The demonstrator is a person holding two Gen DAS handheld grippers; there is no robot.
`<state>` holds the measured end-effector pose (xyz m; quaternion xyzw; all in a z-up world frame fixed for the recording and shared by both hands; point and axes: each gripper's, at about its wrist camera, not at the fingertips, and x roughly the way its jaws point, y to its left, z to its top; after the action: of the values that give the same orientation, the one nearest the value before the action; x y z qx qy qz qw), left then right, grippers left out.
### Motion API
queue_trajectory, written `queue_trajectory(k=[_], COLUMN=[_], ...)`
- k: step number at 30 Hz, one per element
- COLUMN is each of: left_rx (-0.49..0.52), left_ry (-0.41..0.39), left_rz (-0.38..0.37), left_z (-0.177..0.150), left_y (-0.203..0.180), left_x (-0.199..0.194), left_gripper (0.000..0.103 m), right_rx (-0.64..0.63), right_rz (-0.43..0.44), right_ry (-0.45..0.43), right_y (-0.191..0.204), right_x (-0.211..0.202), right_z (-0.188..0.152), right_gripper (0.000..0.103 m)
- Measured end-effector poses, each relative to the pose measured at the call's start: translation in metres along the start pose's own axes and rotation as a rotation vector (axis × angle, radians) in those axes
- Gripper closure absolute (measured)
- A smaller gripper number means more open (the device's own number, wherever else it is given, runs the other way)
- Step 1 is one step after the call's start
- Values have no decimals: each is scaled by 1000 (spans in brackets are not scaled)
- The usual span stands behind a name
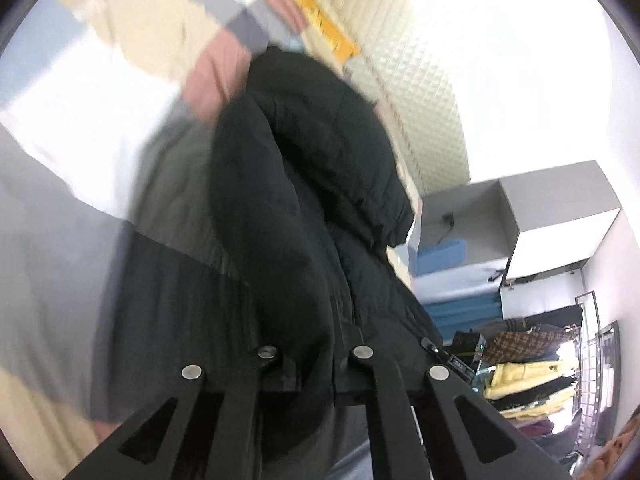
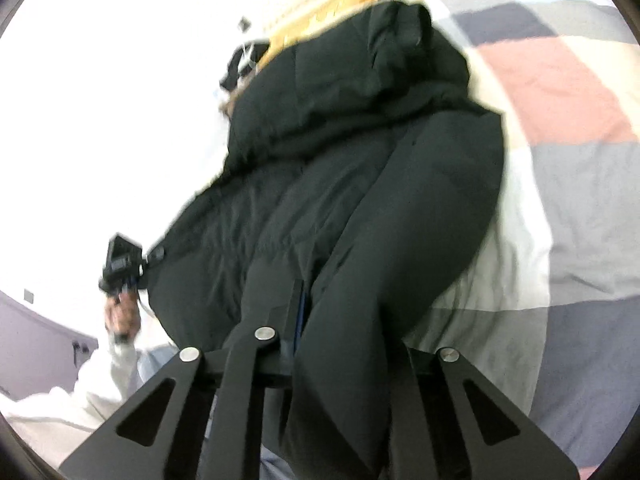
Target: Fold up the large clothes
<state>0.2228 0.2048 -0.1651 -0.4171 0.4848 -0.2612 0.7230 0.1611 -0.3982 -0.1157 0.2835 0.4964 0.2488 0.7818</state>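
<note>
Four fingers point(image 2: 256, 344), one black jacket point(image 2: 360, 152)

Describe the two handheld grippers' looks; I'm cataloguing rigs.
Both the left gripper and right gripper are matte black linkages with flat bars, round silver pivot pins and triangular cutouts. The person's left hand shows a white sleeve.

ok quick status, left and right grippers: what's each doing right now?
Left gripper: shut on the black jacket, fabric bunched between its fingers.
Right gripper: shut on the same black jacket, lifted off the checked bedspread.
</note>
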Motion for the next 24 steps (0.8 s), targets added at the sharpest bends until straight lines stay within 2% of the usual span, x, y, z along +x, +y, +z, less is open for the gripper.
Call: queue_trajectory(k=[4,9,13,16,20,22,24], left_rx=[30,84,97,135,195,230,275], left_ry=[-57,-107,-170,-232,-293,-354,-417], left_rz=[-16,-18,14,11,22,-21,-9], left_z=[-17,-45,-69,-88,-117,-136,-154], left_y=[-20,-49,-73,-97,-126,-141,-155], left_x=[-44,-87,-126,-160,-195,-224,-253], left_gripper=[96,96,96,97,103,103,103], right_rx=[40,36,78,89,71,65,64], right_rz=[28,66,103,132,147,136,127], right_ry=[-116,-206,-284,-340,-378,-386,-386], right_y=[8,23,31,39,68,79,82], right_x=[-41,-90,-124,-156,-167,-180,-185], right_z=[-8,-30,-54,-78,-91,-103,-110], right_gripper=[93,93,94,94,94,94,94])
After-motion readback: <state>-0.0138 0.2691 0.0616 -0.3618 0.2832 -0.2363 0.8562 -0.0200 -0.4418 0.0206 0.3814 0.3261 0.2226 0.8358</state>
